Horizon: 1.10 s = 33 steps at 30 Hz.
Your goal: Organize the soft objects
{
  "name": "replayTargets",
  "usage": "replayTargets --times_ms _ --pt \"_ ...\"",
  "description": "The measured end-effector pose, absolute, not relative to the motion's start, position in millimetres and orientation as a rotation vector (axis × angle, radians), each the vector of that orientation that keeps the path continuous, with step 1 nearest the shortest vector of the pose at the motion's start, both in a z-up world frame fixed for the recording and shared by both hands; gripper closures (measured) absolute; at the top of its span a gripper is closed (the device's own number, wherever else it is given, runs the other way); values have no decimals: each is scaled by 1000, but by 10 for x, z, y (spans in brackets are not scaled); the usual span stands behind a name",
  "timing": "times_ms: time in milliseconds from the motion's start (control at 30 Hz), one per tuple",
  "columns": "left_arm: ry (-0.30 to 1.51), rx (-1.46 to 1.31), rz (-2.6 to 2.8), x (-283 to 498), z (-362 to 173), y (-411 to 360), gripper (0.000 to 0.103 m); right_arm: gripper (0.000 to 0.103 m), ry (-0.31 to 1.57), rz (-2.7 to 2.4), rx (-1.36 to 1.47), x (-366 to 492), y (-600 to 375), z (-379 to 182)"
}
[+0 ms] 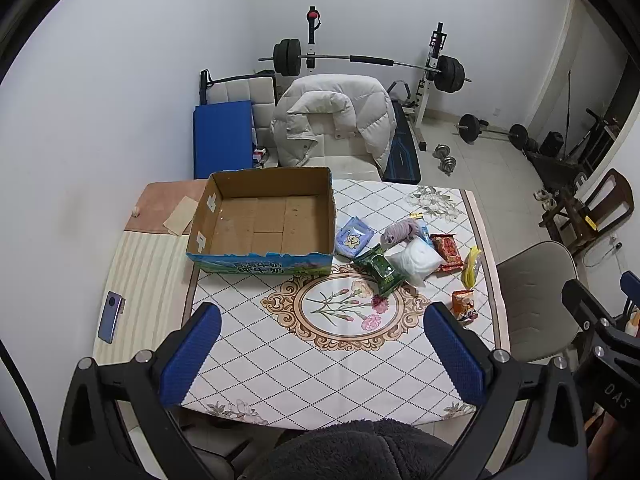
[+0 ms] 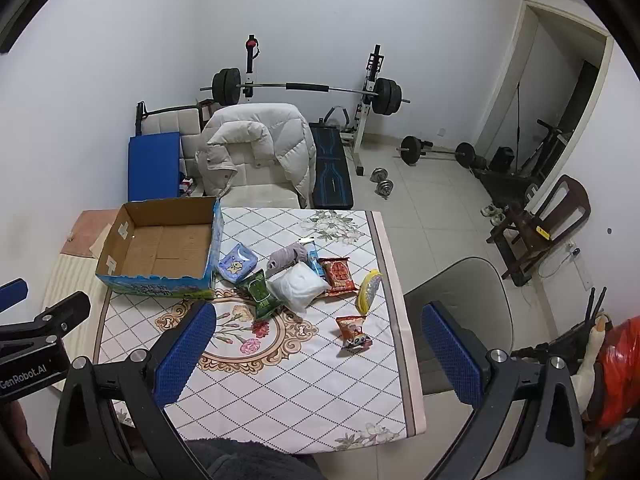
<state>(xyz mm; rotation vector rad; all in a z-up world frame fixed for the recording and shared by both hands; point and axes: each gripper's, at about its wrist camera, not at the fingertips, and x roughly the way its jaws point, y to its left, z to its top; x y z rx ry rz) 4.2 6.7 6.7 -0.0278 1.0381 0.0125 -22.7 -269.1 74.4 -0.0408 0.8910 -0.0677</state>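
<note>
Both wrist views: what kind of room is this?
Likely a spare room at home, used as a gym: a barbell rack and weight bench stand behind a dining-style table that carries a cardboard box.

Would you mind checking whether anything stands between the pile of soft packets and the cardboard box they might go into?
Nothing visible does. The cardboard box lies open-topped and empty just left of the packets; the blue packet lies closest to its right wall. Both the left gripper and right gripper are open above the table, holding nothing.
</note>
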Motion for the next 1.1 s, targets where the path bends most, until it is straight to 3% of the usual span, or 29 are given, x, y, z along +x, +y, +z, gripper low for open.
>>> replayTargets --times_ms 1100 --pt "975 -34 31 -114 186 95 0 0 869 -52 -40 -192 -2600 912"
